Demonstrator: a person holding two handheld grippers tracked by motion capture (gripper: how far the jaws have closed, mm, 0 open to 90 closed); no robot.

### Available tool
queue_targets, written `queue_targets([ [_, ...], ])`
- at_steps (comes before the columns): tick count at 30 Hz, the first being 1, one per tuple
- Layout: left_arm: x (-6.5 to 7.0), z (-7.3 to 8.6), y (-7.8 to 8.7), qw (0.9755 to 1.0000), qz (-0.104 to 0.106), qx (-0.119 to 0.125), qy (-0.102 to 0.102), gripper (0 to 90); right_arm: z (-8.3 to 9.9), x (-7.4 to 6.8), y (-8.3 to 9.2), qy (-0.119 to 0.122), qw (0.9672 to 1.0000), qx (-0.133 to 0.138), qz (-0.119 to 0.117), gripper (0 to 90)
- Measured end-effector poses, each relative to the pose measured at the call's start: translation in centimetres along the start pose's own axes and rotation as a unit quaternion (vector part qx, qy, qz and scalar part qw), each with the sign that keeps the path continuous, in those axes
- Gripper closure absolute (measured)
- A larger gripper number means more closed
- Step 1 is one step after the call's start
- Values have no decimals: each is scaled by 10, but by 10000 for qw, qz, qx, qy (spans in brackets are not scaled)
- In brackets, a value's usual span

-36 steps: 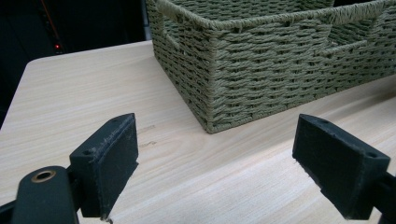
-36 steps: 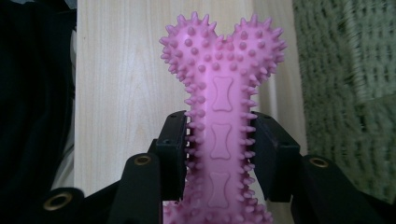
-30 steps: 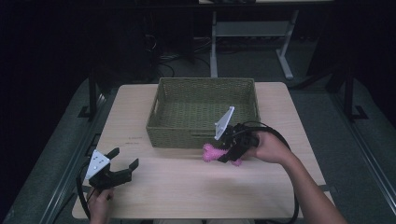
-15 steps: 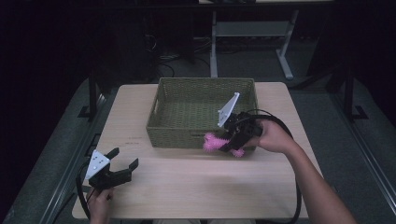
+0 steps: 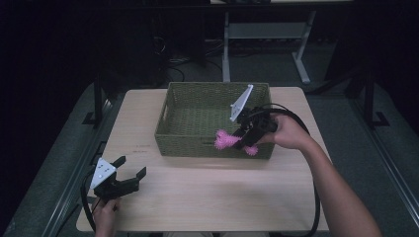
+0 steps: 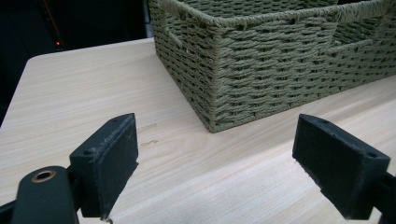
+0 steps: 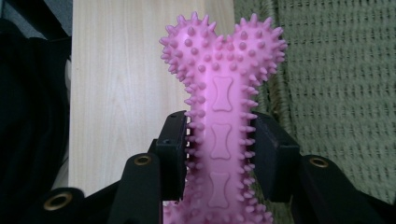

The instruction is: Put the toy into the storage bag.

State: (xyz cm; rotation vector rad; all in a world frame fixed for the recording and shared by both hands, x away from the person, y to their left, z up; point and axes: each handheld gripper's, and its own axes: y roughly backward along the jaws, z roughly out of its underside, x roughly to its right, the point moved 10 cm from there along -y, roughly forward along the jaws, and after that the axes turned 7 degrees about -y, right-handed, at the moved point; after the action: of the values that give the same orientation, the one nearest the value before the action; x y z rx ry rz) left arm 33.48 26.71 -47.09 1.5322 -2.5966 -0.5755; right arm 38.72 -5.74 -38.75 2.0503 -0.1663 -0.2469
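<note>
My right gripper [image 5: 242, 139] pinching the pink spiky bone toy [image 7: 223, 100] over the woven basket's [image 5: 197, 145] near wall, left gripper [image 5: 129, 170] spread, resting apart on the bare table [image 5: 222, 192]

Right claw [image 7: 222, 154] clamps a spiky pink bone toy [image 7: 222, 84] above the woven basket [image 7: 336, 93].

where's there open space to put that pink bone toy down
The basket floor left of the right gripper is bare. The table is also open between the basket's front wall and the near edge, right of the left gripper. It's crowded only where the pink bone toy crosses the rim.
</note>
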Motion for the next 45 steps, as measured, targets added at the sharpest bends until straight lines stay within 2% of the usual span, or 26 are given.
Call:
queue_targets([
  [10, 1, 0, -1, 10000, 25, -23, -11, 138, -9, 16, 5, -46, 10000, -30, 58, 582],
  [26, 1, -1, 0, 10000, 13, 17, -13, 138, -18, 49, 10, -322, 9994, -69, 63, 582],
  [45, 0, -1, 1, 10000, 14, 17, -11, 138, -13, 77, -5, -618, 9980, -118, -3, 581],
])
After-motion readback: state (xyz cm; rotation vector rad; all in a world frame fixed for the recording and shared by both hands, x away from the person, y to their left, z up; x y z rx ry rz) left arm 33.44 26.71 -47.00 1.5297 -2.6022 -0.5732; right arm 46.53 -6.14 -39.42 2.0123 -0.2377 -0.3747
